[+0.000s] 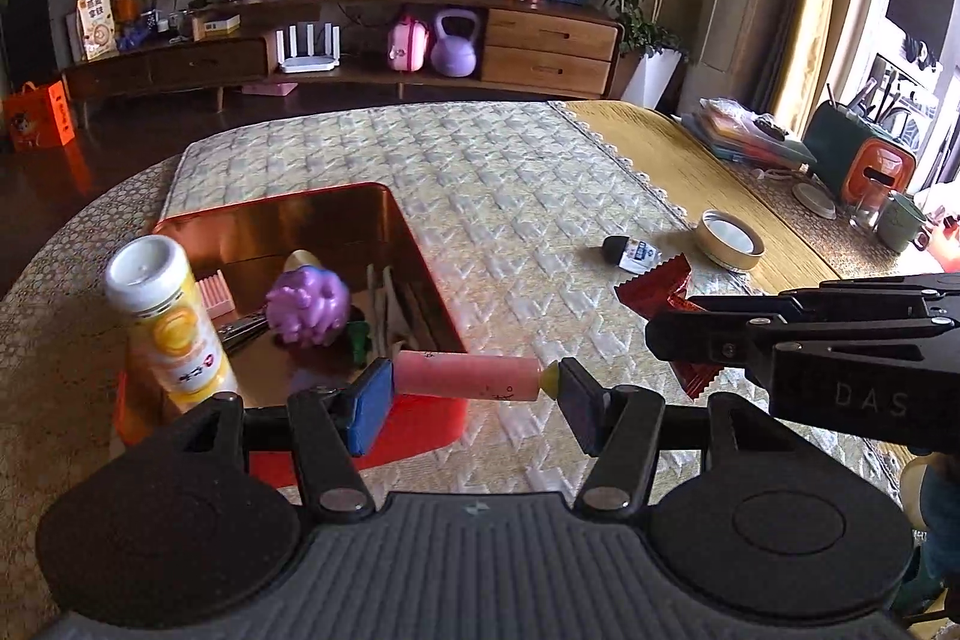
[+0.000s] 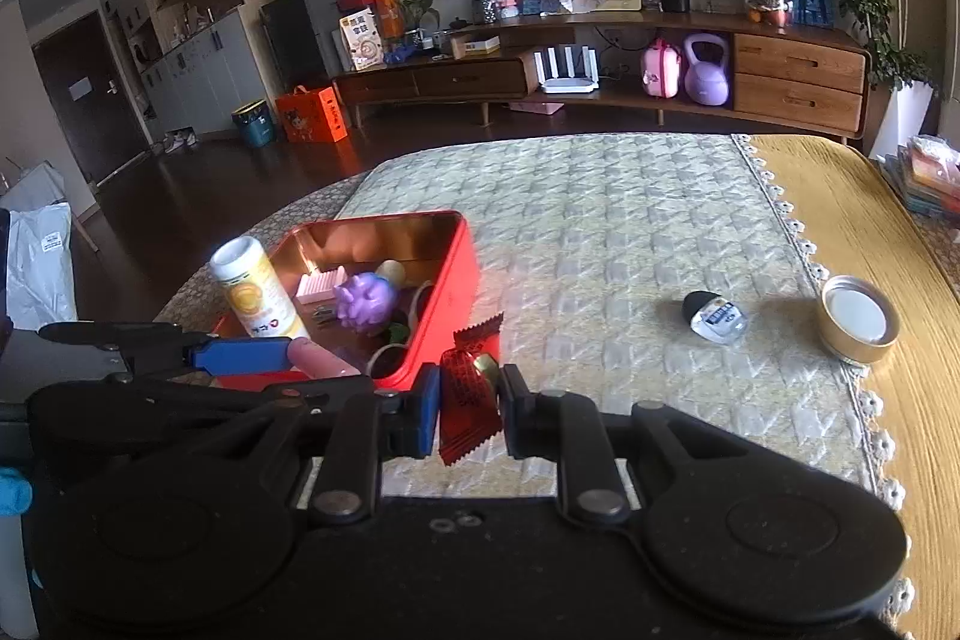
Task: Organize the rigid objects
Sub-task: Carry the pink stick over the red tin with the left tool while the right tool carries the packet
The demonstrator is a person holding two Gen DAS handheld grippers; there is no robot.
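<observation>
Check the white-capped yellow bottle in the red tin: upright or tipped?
Upright, leaning slightly. The yellow bottle stands in the red tin, white cap on top.

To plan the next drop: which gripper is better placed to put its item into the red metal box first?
Left, probably: the left gripper holds the pink tube over the red metal box corner; the red wrapper sits farther off.

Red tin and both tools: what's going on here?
A person is sorting small items into the open red tin on the quilted table cover. The left tool holds a pink tube end to end above the tin's near corner. The right tool is shut on a red candy wrapper. The tin already holds a yellow bottle and a purple toy. A small bottle and a round lid lie outside.
</observation>
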